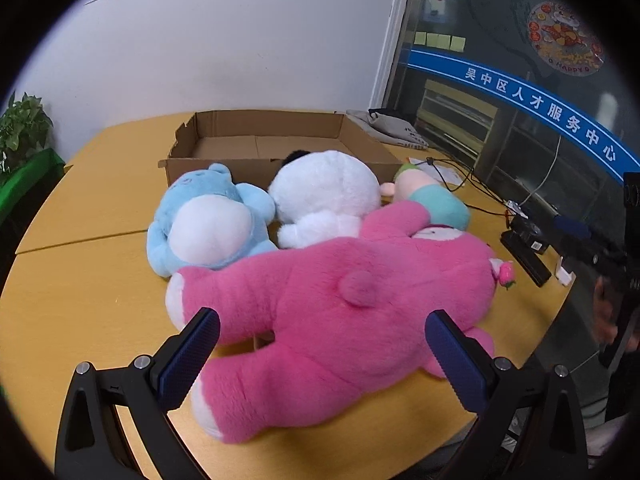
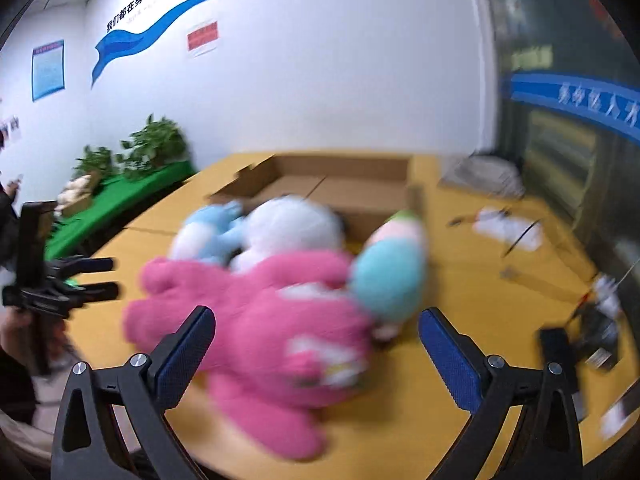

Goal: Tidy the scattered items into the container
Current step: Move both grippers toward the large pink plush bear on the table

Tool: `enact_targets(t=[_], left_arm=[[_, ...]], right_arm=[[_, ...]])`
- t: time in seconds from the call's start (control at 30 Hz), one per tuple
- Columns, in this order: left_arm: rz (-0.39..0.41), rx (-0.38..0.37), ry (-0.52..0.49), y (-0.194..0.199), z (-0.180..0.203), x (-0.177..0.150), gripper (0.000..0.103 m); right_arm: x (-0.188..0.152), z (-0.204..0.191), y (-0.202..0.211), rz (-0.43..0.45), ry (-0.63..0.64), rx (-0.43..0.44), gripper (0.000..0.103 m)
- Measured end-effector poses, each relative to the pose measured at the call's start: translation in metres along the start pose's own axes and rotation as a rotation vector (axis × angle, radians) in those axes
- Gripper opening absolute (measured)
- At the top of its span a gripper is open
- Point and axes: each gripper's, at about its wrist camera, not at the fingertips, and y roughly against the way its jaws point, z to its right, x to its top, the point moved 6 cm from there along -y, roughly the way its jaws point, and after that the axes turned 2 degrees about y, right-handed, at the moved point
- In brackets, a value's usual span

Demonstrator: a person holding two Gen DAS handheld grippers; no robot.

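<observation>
pink plush bear (image 1: 344, 320): long, fluffy pile cloth
white plush toy (image 1: 326, 196): soft fleecy cloth
cardboard box (image 1: 216, 168): matt brown corrugated card, torn edge
table (image 1: 92, 200): smooth yellow laminate
left gripper (image 1: 322, 340) pads (image 1: 188, 360): textured blue rubber

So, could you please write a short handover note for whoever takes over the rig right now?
Left gripper: open, empty, fingers either side of the pink plush toy, not closed on it.
Right gripper: open, empty, facing the same toy; that view is blurred.
On the yellow table, in front of the cardboard box: the pink toy nearest, behind it the blue plush toy, the white plush toy and a pastel plush toy.
Done: nothing; what shows of the box interior is bare.
Left: all four toys go into the box. The pink one looks the easiest first pick.
</observation>
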Motion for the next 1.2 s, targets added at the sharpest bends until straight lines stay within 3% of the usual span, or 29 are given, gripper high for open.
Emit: enact_targets(t=[0.07,0.23,0.57,0.77,0.9,1.2], left_arm=[[-0.004,0.017,0.001,0.002,0.003,-0.004,0.102],[-0.007,0.019,0.01,0.004,0.011,-0.009,0.102],[0.01,-0.031,0.074,0.003,0.009,-0.006,0.102],[0.009,-0.017,0.09,-0.004,0.006,-0.003,0.102],[0.015,-0.009,0.084,-0.01,0.006,-0.002,0.102],[0.007,-0.076,0.099,-0.025,0.008,0.008,0.102]], right_arm=[[-0.005,-0.012,-0.013,-0.024,-0.024,0.012,0.103],[-0.016,-0.019,-0.019,-0.049,-0.075,-0.081,0.103],[-0.024,-0.028,-0.023,-0.077,-0.033,-0.121,0.103],[-0.016,-0.029,-0.022,-0.051,-0.007,-0.166,0.103],[-0.012,-0.027,-0.023,-0.046,-0.007,-0.173,0.103],[-0.018,-0.017,-0.036,-0.081,-0.039,-0.161,0.103]])
